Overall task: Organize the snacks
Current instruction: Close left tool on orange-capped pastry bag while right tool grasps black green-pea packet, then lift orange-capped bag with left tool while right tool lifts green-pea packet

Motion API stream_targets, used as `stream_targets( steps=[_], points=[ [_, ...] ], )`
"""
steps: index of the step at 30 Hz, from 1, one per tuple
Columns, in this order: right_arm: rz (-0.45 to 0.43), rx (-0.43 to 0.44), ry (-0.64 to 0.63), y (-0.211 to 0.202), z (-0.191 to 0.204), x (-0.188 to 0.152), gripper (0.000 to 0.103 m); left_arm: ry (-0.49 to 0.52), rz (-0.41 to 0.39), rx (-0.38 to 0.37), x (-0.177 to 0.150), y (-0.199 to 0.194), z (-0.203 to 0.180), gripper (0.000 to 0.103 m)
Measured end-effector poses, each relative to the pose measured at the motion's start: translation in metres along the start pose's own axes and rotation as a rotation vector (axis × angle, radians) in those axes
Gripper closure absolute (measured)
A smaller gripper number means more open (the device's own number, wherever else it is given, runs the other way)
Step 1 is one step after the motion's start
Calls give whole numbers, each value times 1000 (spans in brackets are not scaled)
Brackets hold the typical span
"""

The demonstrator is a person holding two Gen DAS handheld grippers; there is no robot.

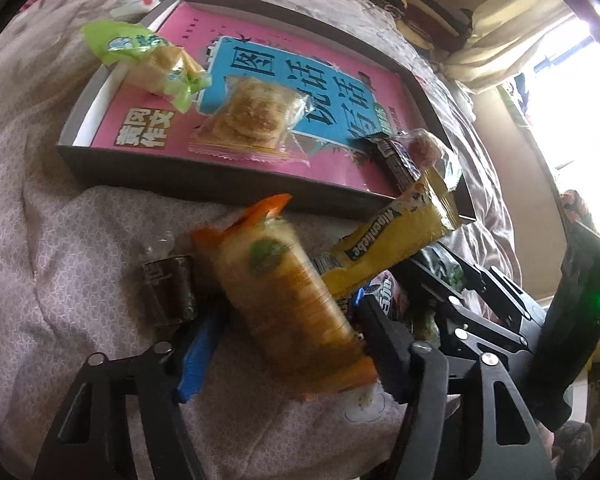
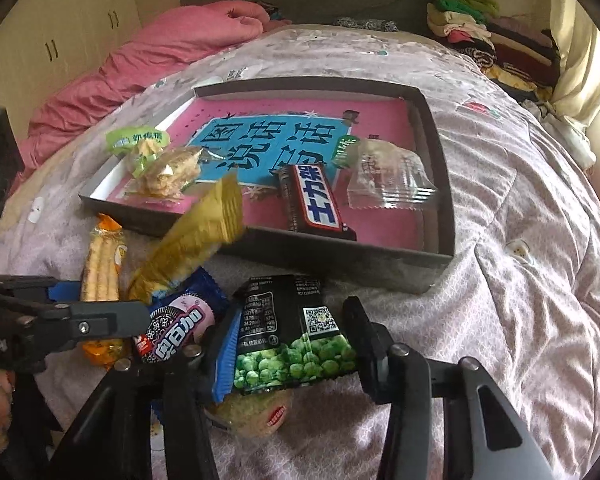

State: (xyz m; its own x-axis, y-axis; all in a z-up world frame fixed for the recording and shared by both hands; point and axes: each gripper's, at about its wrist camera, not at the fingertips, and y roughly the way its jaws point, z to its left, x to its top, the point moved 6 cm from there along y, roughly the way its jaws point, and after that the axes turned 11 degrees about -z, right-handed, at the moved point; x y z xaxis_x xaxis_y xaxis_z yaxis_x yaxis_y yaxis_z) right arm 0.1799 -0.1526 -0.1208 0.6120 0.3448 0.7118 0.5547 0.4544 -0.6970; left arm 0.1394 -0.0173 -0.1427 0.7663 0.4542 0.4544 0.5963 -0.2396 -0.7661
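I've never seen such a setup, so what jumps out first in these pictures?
A grey tray on the bed holds a pink book and snacks. In front of it, the left hand-held gripper straddles an orange biscuit pack, and the right one straddles a green pea bag.

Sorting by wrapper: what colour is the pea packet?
Black, with green peas pictured along the bottom edge of the pea packet; right wrist view shows it best.

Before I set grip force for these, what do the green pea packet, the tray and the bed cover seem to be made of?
Green pea packet: thin plastic film, glossy, printed, with crinkled edges; probably slippery.
Tray: looks like grey cardboard, matte, with thin straight walls; possibly a box lid.
Bed cover: soft quilted fabric, matte, with stitched lines, folds and a pale print.
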Motion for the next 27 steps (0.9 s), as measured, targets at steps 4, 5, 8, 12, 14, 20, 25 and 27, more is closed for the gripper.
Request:
stream_targets(
  steps=[4, 5, 8, 12, 14, 20, 25, 27],
  points=[
    [-19, -3, 24, -8, -4, 1, 54, -20, -5, -18, 2, -1, 4, 48],
    [-24, -3, 31, -11, -5, 2, 54, -27, -4, -24, 2, 0, 5, 49],
    [-36, -5, 56, -16, -10, 3, 55, -45, -5, -39, 3, -2, 9, 58],
    [-56, 12, 113, -23, -19, 6, 55, -71, -2, -58, 3, -5, 12, 62],
    [-65, 15, 131, -26, -21, 7, 55, -62, -8, -58, 2, -10, 12, 63],
    [-90, 30, 158, -34, -24, 8, 55, -3, -54, -47, 5, -31, 5, 69],
    [-117, 38, 169, -41, -24, 11, 55, 20, -88, -42, 11, -44, 5, 69],
    [-128, 36, 171, -44, -24, 13, 55, 30, -102, -39, 12, -48, 4, 70]
  ],
)
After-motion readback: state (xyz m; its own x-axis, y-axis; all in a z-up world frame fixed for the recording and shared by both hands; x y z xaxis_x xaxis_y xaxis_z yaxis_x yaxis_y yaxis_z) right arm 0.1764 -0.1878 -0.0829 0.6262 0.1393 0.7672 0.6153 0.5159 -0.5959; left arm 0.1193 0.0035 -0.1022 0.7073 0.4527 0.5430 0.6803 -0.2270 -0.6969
